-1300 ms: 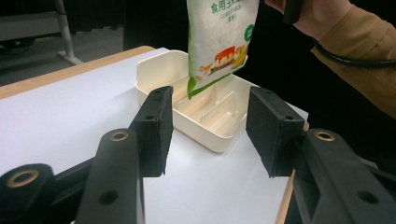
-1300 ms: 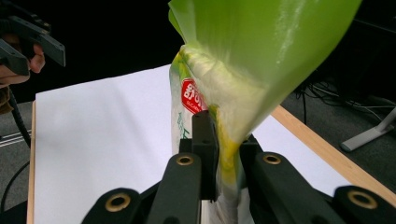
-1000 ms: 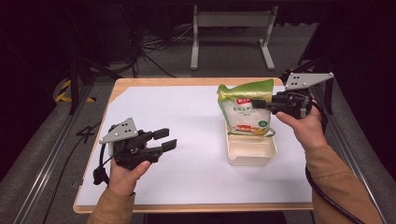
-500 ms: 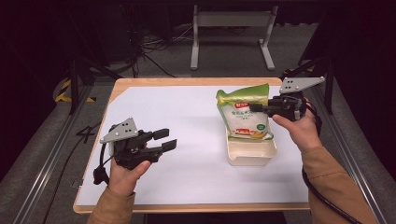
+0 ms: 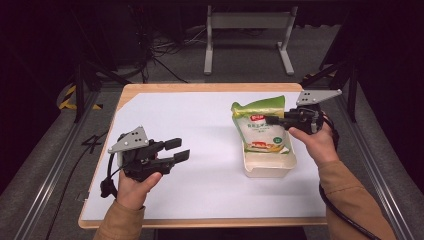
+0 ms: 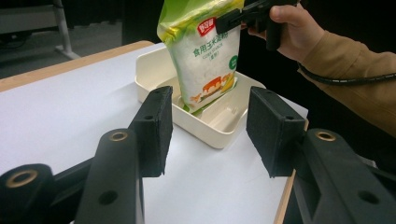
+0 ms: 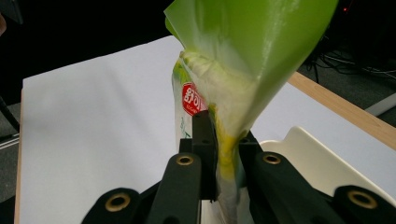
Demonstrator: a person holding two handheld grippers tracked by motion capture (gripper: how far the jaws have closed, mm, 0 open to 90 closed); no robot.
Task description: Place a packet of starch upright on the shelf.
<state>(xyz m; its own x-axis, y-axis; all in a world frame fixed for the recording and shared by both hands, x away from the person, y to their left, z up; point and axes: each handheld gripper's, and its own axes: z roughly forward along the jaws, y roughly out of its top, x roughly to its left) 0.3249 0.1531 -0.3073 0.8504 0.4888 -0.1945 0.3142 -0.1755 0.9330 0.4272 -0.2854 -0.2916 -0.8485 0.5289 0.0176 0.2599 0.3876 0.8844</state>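
The white table [image 5: 210,130] has a cream box [image 5: 267,167] on its right side. The green bag [image 5: 260,127] stands w/ its bottom in the box, top not let go yet. The right gripper [image 5: 270,120] pinches the bag's top edge tight. The left gripper [image 5: 177,150], near left, is half open & holds nothing. Left to do: drop the bag in.

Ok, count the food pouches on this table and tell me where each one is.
1. The green-and-white pouch is clamped near its top by the right gripper, its bottom inside the cream tray at the table's right side.
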